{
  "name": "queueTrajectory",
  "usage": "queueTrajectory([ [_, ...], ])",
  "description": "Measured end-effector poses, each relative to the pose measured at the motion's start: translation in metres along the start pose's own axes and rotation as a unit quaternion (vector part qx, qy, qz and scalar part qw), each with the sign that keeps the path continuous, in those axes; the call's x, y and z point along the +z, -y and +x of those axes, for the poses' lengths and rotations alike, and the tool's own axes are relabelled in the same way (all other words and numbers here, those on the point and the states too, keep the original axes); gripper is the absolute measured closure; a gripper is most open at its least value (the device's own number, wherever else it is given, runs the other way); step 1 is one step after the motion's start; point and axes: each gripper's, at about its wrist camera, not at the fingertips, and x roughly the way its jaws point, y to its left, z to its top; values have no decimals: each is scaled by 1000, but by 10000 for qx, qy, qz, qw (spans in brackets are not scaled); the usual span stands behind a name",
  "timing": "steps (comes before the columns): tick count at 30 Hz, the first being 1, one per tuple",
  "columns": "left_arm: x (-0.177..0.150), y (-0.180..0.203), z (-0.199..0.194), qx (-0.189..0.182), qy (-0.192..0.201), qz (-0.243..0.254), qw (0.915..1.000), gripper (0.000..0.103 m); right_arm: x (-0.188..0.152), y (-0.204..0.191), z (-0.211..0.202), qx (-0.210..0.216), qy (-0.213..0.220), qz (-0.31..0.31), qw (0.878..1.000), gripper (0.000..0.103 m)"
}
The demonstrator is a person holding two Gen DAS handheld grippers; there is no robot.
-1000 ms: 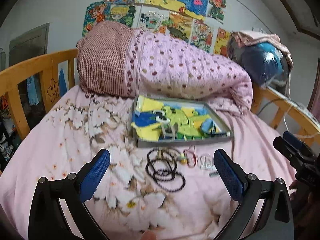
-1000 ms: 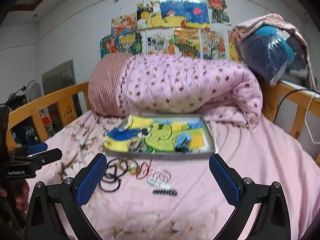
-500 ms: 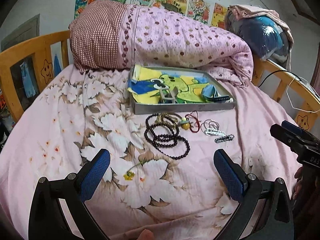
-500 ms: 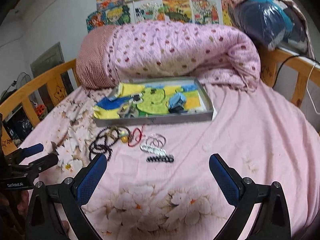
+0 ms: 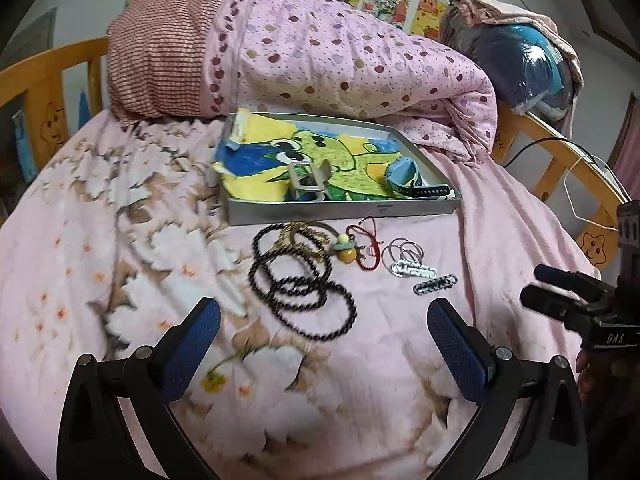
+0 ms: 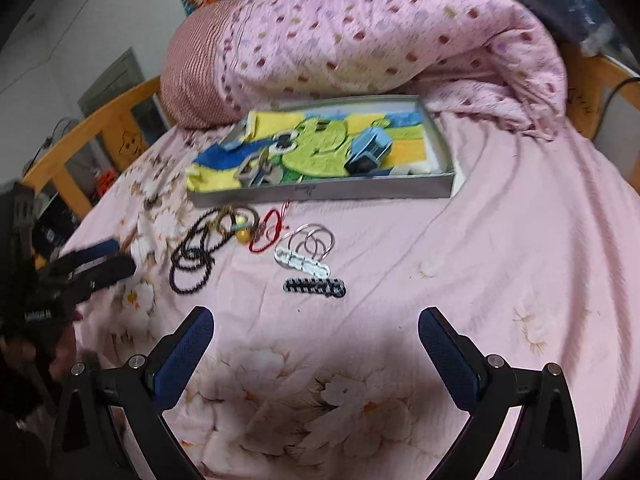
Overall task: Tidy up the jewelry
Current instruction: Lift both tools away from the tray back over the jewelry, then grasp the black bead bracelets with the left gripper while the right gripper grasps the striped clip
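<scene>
left gripper (image 5: 322,322): jaws wide apart, nothing between them, over the bedsheet (image 5: 120,280) just short of the black bead bracelets (image 5: 300,284)
right gripper (image 6: 316,330): jaws spread wide, empty, over the sheet near the black-and-white hair clip (image 6: 315,287)
tray (image 5: 344,212): grey, shallow, on the bed in front of the rolled quilt (image 5: 340,52); cartoon picture lining its bottom
in tray: blue watch (image 5: 408,176) at the right end, grey clasp-like piece (image 5: 308,178) near the middle
loose jewelry: all on the sheet just in front of the tray's near wall
beads: black loops overlap at left, touching brownish rings (image 5: 300,238)
yellow bead charm (image 5: 346,254): between the black beads and the red cord bracelet (image 5: 366,248)
silver hoops (image 5: 402,250): right of the red cord, touching the clear hair clip (image 5: 412,270)
black-and-white clip: nearest the right gripper, just beside the clear clip
</scene>
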Motion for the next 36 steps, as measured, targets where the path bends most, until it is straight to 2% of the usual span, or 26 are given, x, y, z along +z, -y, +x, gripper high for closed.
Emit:
queueTrajectory([
  [4,6,4,17,-108,-103,202,9997,3,3,2,21,99,-195,-519,9984,0],
  [6,9,7,27,-219,-201,308,9991,10,6,3,33,170,-241,-729,9969,0],
  [8,11,9,38,-248,-295,413,9984,12,10,6,42,275,-242,-946,9948,2],
  [10,12,10,46,-280,-384,458,9978,13,13,8,49,365,-229,-1099,9930,10],
  [12,12,9,56,-286,-514,444,9973,23,14,8,57,452,-234,-1224,9912,14],
  [13,12,8,60,-268,-583,431,9970,24,14,8,60,491,-249,-1249,9906,18],
  [15,11,5,68,-185,-673,409,9967,25,12,6,69,663,-327,-1302,9887,27],
  [19,7,0,76,-83,-791,300,9964,25,8,0,83,675,-495,-1513,9849,44],
  [21,5,-1,80,-33,-889,287,9956,40,6,-1,85,656,-508,-1543,9845,45],
  [23,2,-1,84,60,-954,325,9949,46,7,-1,85,636,-502,-1545,9847,52],
  [25,1,1,84,106,-950,375,9947,49,8,0,85,611,-515,-1538,9849,66],
  [28,-1,3,84,204,-956,437,9942,60,8,-1,85,616,-539,-1531,9848,75],
  [30,-3,5,85,251,-998,485,9935,76,7,-3,84,652,-574,-1591,9834,76],
  [32,-7,6,88,274,-1115,474,9922,90,5,-7,84,664,-631,-1693,9813,82],
  [36,-11,7,84,324,-1078,461,9926,98,3,-12,82,691,-638,-1785,9794,87],
])
